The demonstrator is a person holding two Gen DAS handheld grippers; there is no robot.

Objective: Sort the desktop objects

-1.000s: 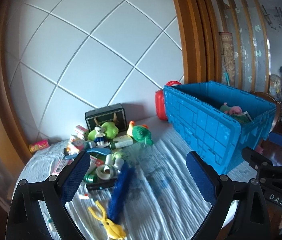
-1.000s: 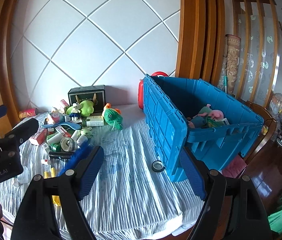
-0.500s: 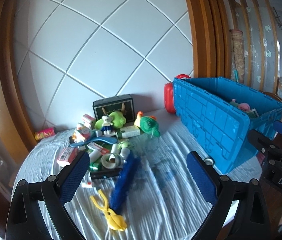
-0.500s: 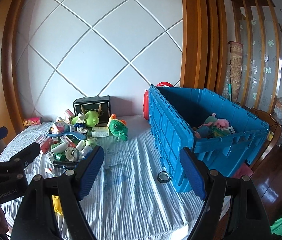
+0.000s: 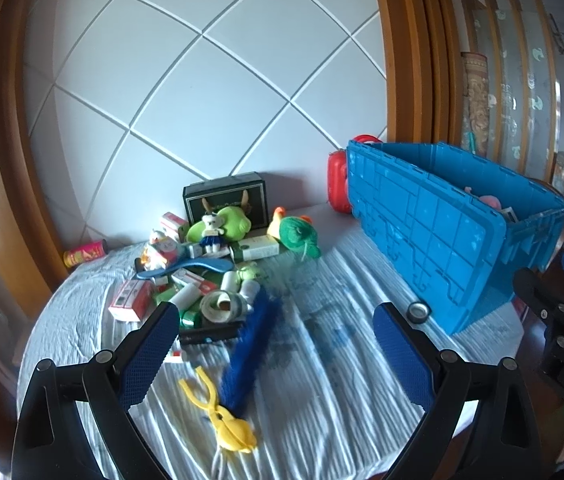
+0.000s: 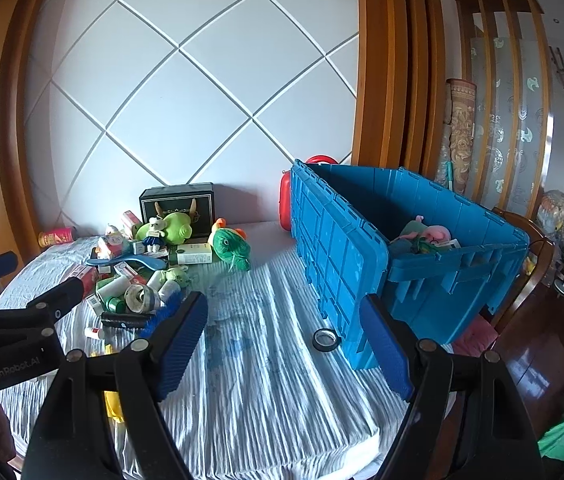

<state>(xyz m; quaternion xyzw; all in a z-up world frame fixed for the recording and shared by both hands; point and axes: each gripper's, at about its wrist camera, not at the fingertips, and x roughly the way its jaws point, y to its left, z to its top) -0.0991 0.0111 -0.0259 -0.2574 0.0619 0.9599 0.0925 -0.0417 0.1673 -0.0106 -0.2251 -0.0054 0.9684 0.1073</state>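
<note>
A pile of small objects lies on the table's left: a blue brush (image 5: 251, 354), yellow tongs (image 5: 221, 416), a tape roll (image 5: 221, 306), boxes, a green fish plush (image 5: 298, 234) and a green plush with a small bear (image 5: 217, 226). A big blue crate (image 5: 454, 228) stands at the right with plush toys (image 6: 430, 238) inside. My left gripper (image 5: 275, 350) is open and empty above the table's front. My right gripper (image 6: 284, 346) is open and empty, short of the crate (image 6: 362, 248).
A black tape ring (image 6: 325, 339) lies on the striped cloth by the crate's near corner. A black box (image 5: 223, 198) and a red case (image 5: 338, 178) stand against the quilted wall. A pink can (image 5: 85, 253) lies at far left. A wooden chair (image 6: 530, 256) stands right.
Both grippers have drawn back and up from the table, so more of the cloth and the tape ring show. Both stay open and empty. No object has moved.
</note>
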